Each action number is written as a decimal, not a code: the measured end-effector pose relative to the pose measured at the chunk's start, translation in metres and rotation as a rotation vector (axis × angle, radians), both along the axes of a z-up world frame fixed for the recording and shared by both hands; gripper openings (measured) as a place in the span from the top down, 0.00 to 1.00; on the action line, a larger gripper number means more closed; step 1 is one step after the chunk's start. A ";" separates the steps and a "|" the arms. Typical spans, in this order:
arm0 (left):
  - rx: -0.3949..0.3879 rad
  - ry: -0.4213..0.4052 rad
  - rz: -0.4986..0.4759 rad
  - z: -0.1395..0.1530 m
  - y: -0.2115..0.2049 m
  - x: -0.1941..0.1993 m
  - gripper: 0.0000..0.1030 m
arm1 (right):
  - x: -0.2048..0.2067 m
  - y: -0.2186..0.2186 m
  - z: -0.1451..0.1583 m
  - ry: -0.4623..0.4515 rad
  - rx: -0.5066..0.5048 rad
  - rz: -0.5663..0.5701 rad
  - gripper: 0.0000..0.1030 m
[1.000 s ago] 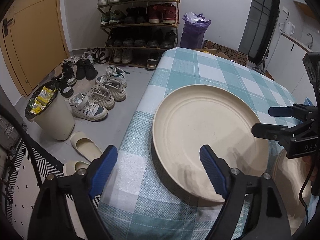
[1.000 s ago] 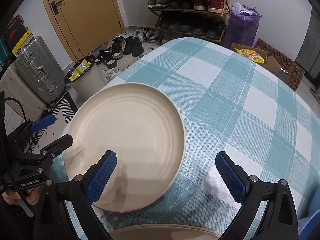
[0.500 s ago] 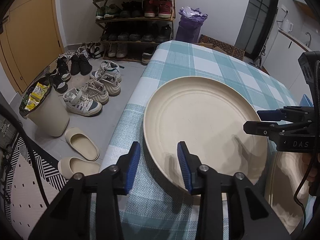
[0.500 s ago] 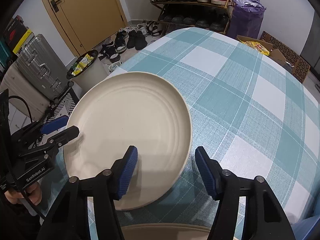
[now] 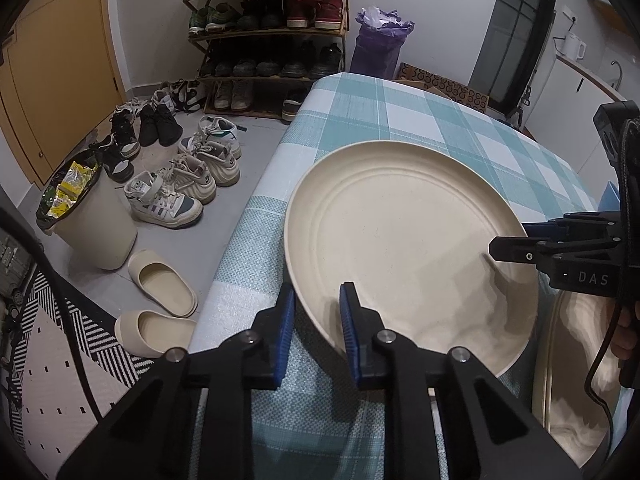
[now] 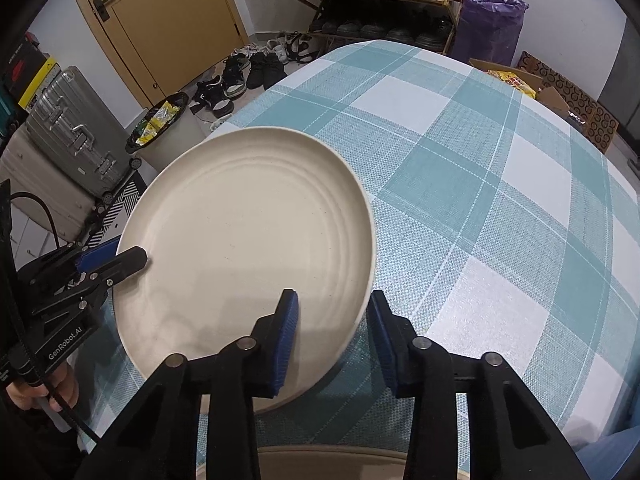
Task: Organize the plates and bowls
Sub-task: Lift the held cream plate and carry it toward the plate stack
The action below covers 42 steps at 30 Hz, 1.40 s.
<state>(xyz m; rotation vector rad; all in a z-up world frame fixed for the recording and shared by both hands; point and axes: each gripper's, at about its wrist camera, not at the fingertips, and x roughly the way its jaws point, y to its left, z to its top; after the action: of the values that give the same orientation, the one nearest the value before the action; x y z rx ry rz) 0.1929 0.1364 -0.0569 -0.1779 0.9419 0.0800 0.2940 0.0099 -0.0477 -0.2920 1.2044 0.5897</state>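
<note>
The cream plate (image 5: 404, 240) sits on the checked tablecloth (image 6: 480, 200) at the table's edge. The left gripper (image 5: 316, 312) pinches the plate's near rim. The right gripper (image 6: 332, 320) straddles the opposite rim, jaws narrowed; contact is unclear. Beside the plate, a second plate (image 5: 576, 380) is cut off by the frame. Beyond the plate stand a bin (image 5: 88, 216) and a shoe rack (image 5: 272, 36).
</note>
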 end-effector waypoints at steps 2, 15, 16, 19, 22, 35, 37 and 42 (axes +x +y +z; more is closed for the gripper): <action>0.003 0.000 0.000 0.000 0.000 0.000 0.80 | -0.001 0.002 0.000 -0.006 -0.007 0.002 0.67; 0.020 -0.022 0.006 0.006 -0.002 -0.005 0.80 | -0.004 -0.001 0.003 -0.043 -0.017 -0.009 0.81; 0.024 -0.025 0.008 0.008 -0.001 -0.005 0.80 | -0.005 -0.002 0.004 -0.049 -0.014 -0.009 0.81; 0.029 -0.031 0.013 0.010 -0.001 -0.008 0.80 | -0.008 -0.002 0.008 -0.069 -0.006 0.004 0.81; 0.029 -0.036 0.014 0.013 -0.001 -0.010 0.80 | -0.012 -0.001 0.011 -0.077 0.001 0.010 0.81; 0.037 -0.076 0.004 0.030 -0.009 -0.025 0.80 | -0.024 -0.009 0.026 -0.098 0.019 0.008 0.81; 0.042 -0.082 0.000 0.033 -0.012 -0.028 0.80 | -0.028 -0.011 0.030 -0.105 0.023 0.005 0.81; 0.043 -0.096 -0.014 0.039 -0.018 -0.036 0.80 | -0.036 -0.018 0.037 -0.119 0.027 -0.003 0.81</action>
<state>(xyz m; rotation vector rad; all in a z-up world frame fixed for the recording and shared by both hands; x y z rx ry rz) 0.1569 0.1183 -0.0178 -0.1346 0.8449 0.0781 0.2576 -0.0082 -0.0109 -0.2984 1.0817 0.5771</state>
